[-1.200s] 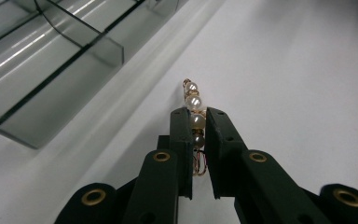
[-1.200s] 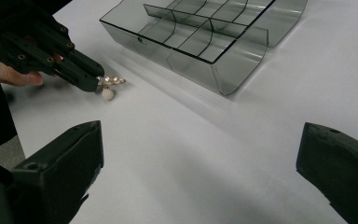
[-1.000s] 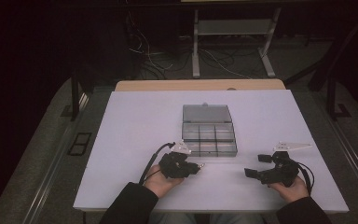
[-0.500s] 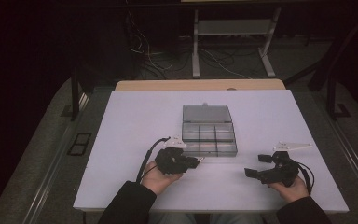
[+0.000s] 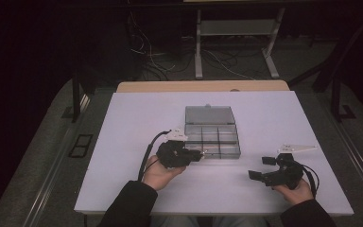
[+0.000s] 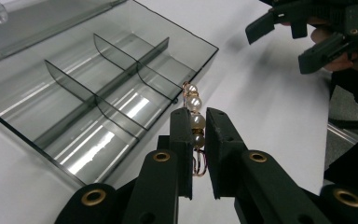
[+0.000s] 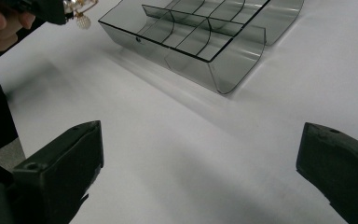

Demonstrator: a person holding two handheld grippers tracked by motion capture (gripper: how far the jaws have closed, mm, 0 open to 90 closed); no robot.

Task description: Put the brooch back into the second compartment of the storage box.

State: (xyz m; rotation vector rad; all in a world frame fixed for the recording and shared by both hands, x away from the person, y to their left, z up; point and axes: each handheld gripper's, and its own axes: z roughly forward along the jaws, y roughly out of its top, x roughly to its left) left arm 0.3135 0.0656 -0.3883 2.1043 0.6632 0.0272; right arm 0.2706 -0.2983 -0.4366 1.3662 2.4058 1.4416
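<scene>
We have the left gripper (image 6: 196, 140) clamped on a pearl piece (image 6: 195, 116), held at the box (image 5: 211, 137)'s 7 o'clock corner, pearls poking past the tips just over the near rim. Right gripper (image 5: 263, 168) sits at the box's 4 o'clock, well apart, jaws wide and empty. Risks as we judge them: the grip is only on a few round beads, so it may slip or swing; released here, it could catch the rim or a divider and land on the table (image 5: 137, 118).

One clear divided box (image 5: 212, 134) with its lid open, one pearl string (image 6: 193, 116) beside the box, two grippers.
</scene>
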